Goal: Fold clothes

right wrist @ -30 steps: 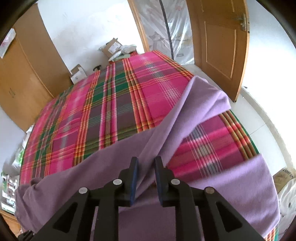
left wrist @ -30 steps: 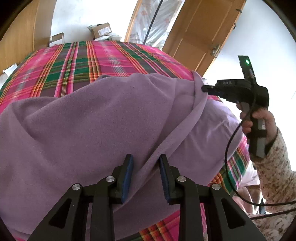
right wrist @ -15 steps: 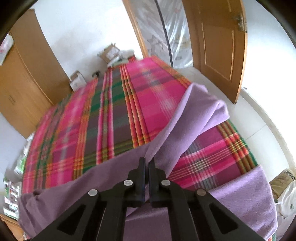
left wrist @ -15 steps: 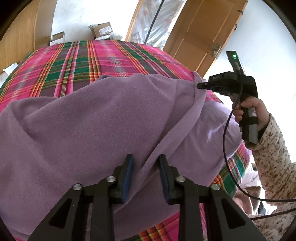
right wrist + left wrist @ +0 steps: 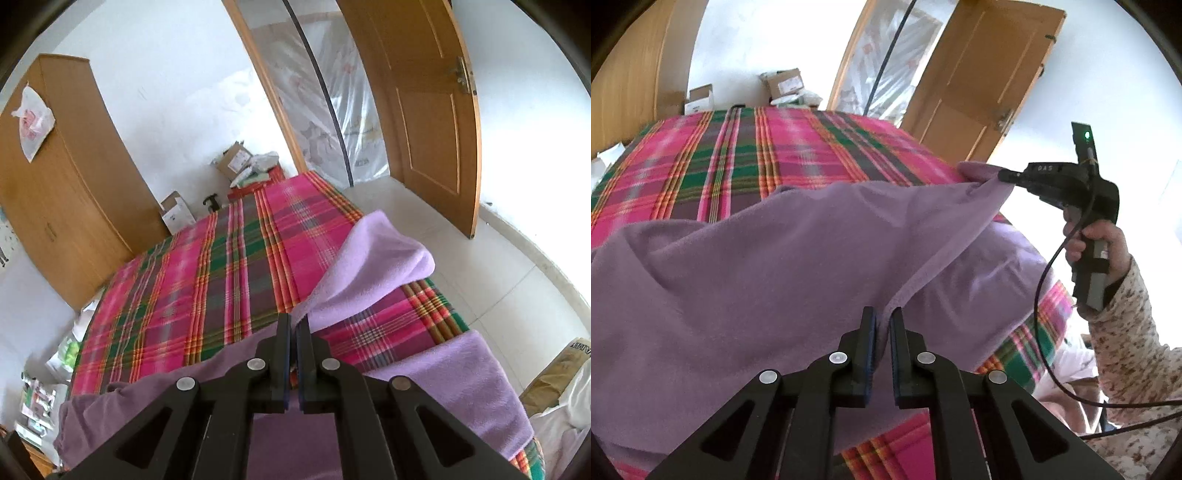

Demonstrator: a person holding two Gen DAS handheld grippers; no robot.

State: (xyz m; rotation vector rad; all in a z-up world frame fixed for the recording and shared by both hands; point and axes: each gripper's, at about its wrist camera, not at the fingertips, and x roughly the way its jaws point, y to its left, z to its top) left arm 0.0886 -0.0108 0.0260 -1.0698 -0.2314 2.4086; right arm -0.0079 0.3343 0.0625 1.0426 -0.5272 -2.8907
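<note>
The soft purple fleece garment (image 5: pixel 768 266) lies spread over the bed with the pink and green checked cover (image 5: pixel 207 295). The left gripper (image 5: pixel 882 325) has just closed and pinches a fold of the purple cloth. The right gripper (image 5: pixel 293 326) is clamped tight on another edge of it, lifting that edge off the bed. A hand (image 5: pixel 1097 251) in a flowery sleeve (image 5: pixel 1126 332) holds that gripper. Behind the bed stand cardboard boxes (image 5: pixel 236 162), a wooden wardrobe (image 5: pixel 62 177) and an open wooden door (image 5: pixel 424 110).
</note>
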